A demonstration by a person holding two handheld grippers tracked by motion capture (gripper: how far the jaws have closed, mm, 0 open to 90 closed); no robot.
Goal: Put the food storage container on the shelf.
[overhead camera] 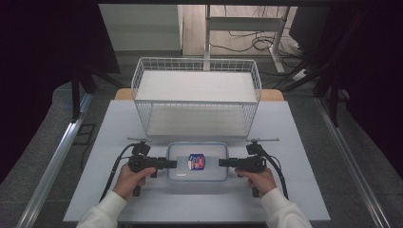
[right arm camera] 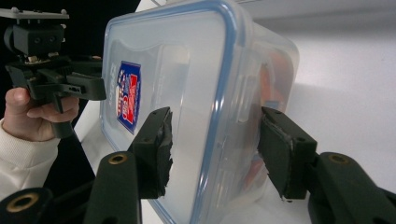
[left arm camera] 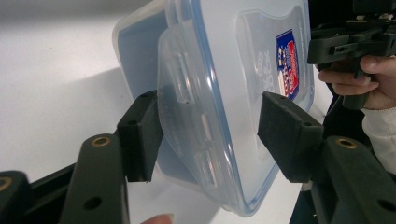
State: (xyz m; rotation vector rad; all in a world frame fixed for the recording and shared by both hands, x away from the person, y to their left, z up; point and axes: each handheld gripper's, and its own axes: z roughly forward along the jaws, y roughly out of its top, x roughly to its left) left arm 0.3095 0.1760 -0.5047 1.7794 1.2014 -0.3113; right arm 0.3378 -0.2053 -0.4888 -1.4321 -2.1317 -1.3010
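A clear plastic container with a blue-rimmed lid and a red and blue sticker lies flat on the white table, in front of the person. My left gripper is at its left end and points right. In the left gripper view its jaws clamp that end, one pad on the side latch flap and the other against the lid. My right gripper faces it from the right end. Its jaws straddle the container, with a thin gap at the pad on the base side.
A white wire basket with two shelves stands just behind the container, its open front towards the person. The white table has bare room to the left, right and front. Metal rails run along both sides on the floor.
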